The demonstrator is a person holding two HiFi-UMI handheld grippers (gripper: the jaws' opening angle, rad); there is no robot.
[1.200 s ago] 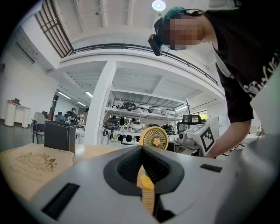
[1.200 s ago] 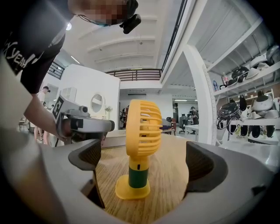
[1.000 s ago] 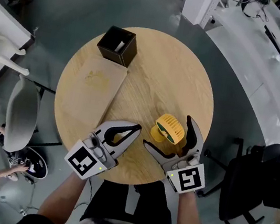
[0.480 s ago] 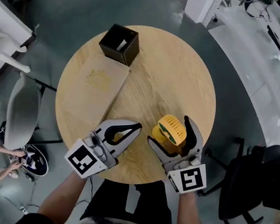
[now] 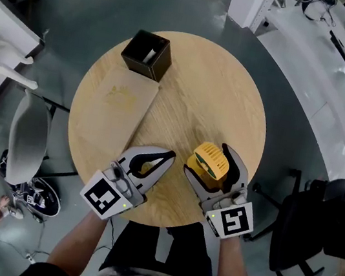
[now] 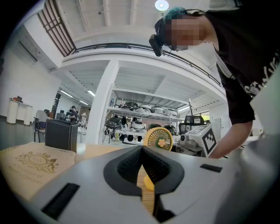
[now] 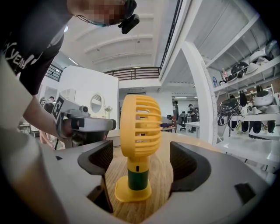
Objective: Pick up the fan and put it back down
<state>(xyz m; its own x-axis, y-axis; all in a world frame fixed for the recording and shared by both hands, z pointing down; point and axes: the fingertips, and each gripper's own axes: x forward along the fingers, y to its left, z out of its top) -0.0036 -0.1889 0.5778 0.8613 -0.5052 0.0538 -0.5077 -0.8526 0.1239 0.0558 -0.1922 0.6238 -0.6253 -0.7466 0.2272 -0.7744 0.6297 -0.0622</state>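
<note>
Round wood table (image 5: 201,86), workshop floor all round. On its left part lie a flat board (image 5: 107,116) and a black box (image 5: 145,55), both well apart from the action. Left gripper (image 5: 170,156) rests at the near edge, jaws together, nothing in them. Fan (image 5: 210,159) stands upright on the table toward the near right, between the jaws of the right gripper (image 7: 141,158), which have just been closing. Pads not on it yet; a gap shows on each side. Step looks like closing for the pick. Best done centred, so both pads meet the fan together and the small base doesn't skid or tip. Then lift straight up.
</note>
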